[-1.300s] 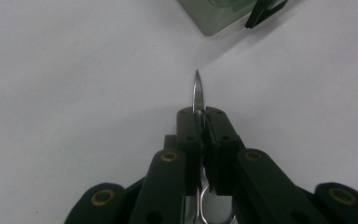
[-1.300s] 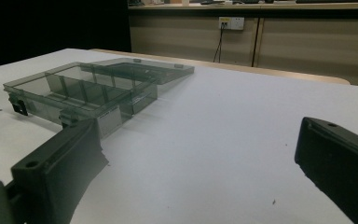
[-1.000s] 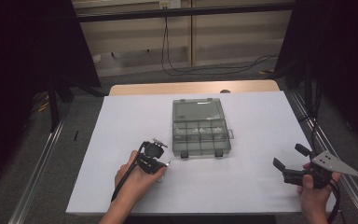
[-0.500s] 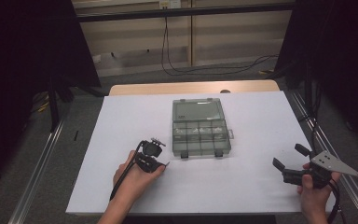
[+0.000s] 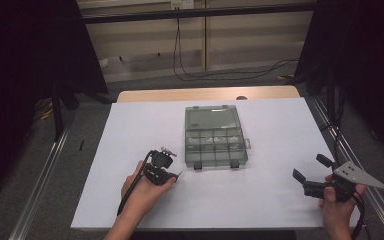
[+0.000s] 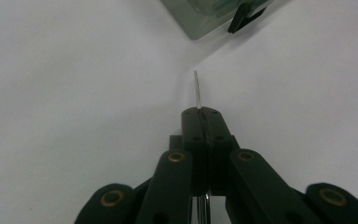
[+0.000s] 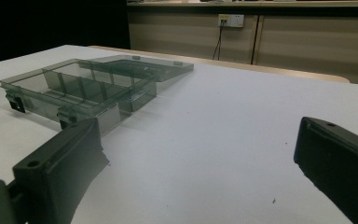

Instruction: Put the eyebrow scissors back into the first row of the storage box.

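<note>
A clear grey compartment box (image 5: 215, 140) lies open at the table's middle, its lid folded back toward the far side. In the right gripper view the box (image 7: 84, 88) stands to the left, and in the left gripper view one corner of the box (image 6: 205, 14) is at the top. My left gripper (image 5: 176, 175) rests on the white sheet just left of the box's front latch. Its jaws are shut (image 6: 205, 114) on a thin metal sliver (image 6: 196, 88) that sticks out ahead of the tips. My right gripper (image 5: 310, 166) is held open near the right edge, with nothing between its fingers (image 7: 60, 163).
A white sheet (image 5: 280, 135) covers the table, with a wooden strip (image 5: 205, 94) at the far edge. Metal rails (image 5: 340, 145) run along both sides. Cables (image 5: 190, 60) lie on the floor behind the table. Two black latches (image 5: 198, 165) hang on the box's front.
The left hand has shifted and turned its gripper a little while staying beside the box's front corner. The right gripper has hardly moved.
</note>
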{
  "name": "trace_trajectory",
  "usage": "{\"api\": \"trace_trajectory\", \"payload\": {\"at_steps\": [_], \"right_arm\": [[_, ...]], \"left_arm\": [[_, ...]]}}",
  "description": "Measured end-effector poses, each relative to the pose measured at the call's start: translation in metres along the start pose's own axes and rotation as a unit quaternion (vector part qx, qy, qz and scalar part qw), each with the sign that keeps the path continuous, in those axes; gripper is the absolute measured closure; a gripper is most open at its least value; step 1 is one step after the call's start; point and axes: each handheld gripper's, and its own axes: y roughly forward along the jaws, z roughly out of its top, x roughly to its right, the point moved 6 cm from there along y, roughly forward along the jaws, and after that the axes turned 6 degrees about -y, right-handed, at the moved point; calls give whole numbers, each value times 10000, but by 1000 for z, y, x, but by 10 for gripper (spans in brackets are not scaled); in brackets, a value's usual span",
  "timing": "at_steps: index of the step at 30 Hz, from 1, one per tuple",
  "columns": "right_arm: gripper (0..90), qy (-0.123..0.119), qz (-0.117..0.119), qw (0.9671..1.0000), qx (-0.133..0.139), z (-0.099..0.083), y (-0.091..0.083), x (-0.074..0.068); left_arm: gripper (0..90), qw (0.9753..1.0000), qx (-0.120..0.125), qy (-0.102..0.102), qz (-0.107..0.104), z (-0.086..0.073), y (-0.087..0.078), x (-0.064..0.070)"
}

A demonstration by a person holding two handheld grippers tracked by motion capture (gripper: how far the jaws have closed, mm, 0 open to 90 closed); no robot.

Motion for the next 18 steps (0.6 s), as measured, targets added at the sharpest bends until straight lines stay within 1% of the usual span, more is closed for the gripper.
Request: {"api": "trace_trajectory", "payload": {"at_steps": [2, 3, 5, 6, 7, 9, 14, 15, 16, 17, 18], "right_arm": [[6, 6, -2, 10000, -9, 0, 0, 0], [6, 9, 1, 10000, -8, 0, 0, 0], [6, 1, 25, 10000, -9, 0, 0, 0], [6, 11, 25, 10000, -19, 0, 0, 0], [6, -1, 26, 10000, -8, 0, 0, 0], [7, 1, 5, 10000, -3, 0, 0, 0], [6, 7, 28, 10000, -10, 0, 0, 0], [6, 0, 30, 10000, -7, 0, 0, 0], [7, 6, 31, 10000, -14, 0, 0, 0], [6, 6, 33, 10000, -13, 0, 0, 0], [6, 37, 42, 10000, -24, 0, 0, -1]], "left_arm": [[898, 10000, 4, -30, -41, 2, -3, 1], [897, 10000, 53, -22, -61, 3, -5, 1], [898, 9999, 39, 36, -103, 6, -9, 2], [898, 9999, 57, 1, -107, 7, -10, 3], [898, 9999, 46, 54, -94, 9, -12, 3], [898, 9998, 107, 58, -178, 13, -13, 3], [898, 9995, 89, 135, -283, 20, -17, 4], [898, 9994, 124, 160, -283, 22, -17, 4], [898, 9994, 85, 179, -279, 23, -18, 4], [898, 9994, 128, 153, -285, 25, -18, 4], [897, 9994, 143, 172, -276, 26, -18, 4]]}}
